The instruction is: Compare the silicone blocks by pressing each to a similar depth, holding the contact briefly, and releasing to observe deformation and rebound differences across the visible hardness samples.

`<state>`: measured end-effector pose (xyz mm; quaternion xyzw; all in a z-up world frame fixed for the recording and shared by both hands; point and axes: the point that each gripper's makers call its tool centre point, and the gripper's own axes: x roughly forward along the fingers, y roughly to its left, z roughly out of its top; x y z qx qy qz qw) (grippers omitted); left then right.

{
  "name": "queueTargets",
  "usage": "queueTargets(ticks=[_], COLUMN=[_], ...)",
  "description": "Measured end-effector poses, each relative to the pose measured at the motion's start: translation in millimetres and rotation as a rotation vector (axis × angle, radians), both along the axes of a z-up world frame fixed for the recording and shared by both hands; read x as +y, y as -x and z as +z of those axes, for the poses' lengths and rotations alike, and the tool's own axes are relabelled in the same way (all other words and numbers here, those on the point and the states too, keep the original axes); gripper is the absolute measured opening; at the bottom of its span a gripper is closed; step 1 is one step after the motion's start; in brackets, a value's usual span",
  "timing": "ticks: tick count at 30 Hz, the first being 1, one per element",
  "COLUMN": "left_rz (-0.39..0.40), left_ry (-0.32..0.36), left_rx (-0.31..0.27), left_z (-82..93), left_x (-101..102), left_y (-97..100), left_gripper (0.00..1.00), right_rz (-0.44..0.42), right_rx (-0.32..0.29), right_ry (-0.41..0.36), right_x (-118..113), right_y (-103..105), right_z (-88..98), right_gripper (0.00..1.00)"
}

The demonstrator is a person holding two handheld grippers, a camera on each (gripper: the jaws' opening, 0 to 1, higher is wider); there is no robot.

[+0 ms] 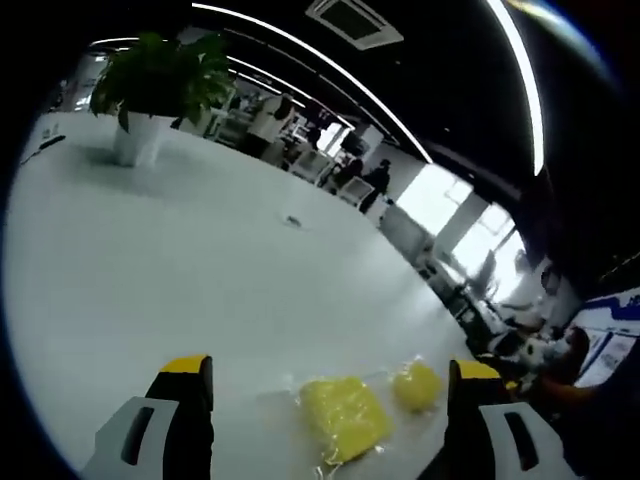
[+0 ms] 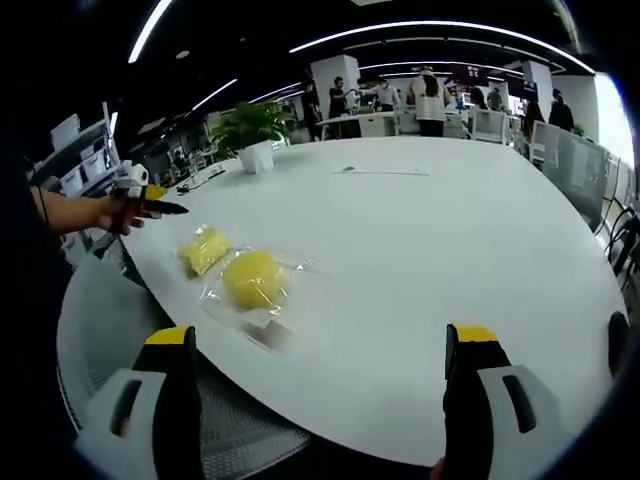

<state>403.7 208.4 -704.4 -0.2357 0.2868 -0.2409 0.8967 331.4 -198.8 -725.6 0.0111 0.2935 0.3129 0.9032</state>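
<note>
Two yellow silicone blocks in clear plastic wrap lie on a white table (image 1: pixel 180 290). In the left gripper view, the squarish block (image 1: pixel 345 415) and the rounder block (image 1: pixel 415 385) sit low between my left gripper's (image 1: pixel 330 368) yellow-tipped jaws, which stand wide open above the table. In the right gripper view the rounder block (image 2: pixel 252 277) lies nearer and the squarish block (image 2: pixel 203 249) beyond it, both left of centre. My right gripper (image 2: pixel 320 335) is open and empty, hanging off the table's near edge. A hand holds the left gripper (image 2: pixel 150 200) at the far left.
A potted plant (image 1: pixel 150 90) (image 2: pixel 250 130) stands on the far part of the table, and a small dark item (image 2: pixel 347 170) lies near the middle. A grey mesh chair (image 2: pixel 110 320) is beside the table's edge. People and desks fill the background.
</note>
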Motion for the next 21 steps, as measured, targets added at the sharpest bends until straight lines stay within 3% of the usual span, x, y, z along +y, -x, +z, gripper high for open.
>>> queueTargets(ticks=[3,12,21], left_rz=[0.013,0.049,0.051], left_ry=[0.006,0.142,0.208], left_rx=[0.019,0.126,0.21], left_z=[-5.9,-31.1,-46.6], left_x=[0,-5,-19], left_y=[-2.7,-5.9,-6.9], left_gripper=[0.99,0.86,0.63], right_rz=[-0.007,-0.014,-0.015], right_rx=[0.002,0.008,0.008], right_ry=[0.0,-0.016,-0.022], right_x=[-2,-1,1], right_y=[0,2,4], right_z=[-0.3,-0.8,1.4], right_gripper=[0.96,0.96,0.96])
